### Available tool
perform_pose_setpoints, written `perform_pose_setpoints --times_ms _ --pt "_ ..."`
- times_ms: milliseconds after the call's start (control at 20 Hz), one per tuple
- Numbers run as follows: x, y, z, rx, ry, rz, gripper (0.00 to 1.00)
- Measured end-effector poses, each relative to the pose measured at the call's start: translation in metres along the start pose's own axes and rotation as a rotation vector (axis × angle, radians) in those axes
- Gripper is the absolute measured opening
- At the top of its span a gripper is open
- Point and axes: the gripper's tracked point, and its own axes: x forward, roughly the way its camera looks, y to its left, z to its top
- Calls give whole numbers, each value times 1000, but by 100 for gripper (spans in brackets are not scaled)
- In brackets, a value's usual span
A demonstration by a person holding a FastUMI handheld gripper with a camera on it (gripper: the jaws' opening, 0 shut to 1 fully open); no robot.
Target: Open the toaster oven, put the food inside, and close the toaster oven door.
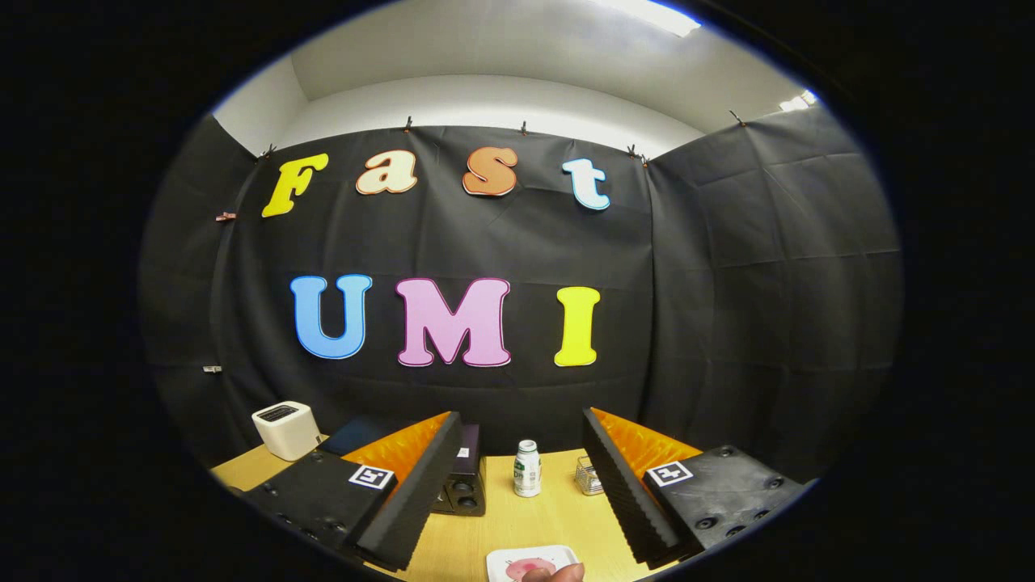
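Right now your gripper [517,493] is spread wide with nothing between its fingers, hovering above the pale wooden tabletop [550,517]. Just below and nearest you, between the fingers, sits a small white plate with a pink centre [517,559], and a brownish piece of food [554,573] rests at its near rim; only a sliver shows, so you can't tell its shape. Judge it as light and probably soft, so pinch gently across its sides rather than squeezing hard. Partly hidden behind your left finger is the dark, boxy toaster oven [465,481], with round knobs on the face you can see. Its door should be stiff and hinged; the handle isn't visible, so look for it along the door's edge. Ahead between the fingers stands a small white bottle with a green label [527,469], with a little wire basket [589,477] by your right finger. Beyond the left finger sits a cream cube-shaped appliance [286,429].
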Motion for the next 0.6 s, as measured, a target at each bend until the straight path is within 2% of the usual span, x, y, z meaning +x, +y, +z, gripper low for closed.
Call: perform_pose_setpoints --times_ms 200,600 --pt "13 47 -8 42 4 29 98" --pt "59 177 -57 52 78 162 98"
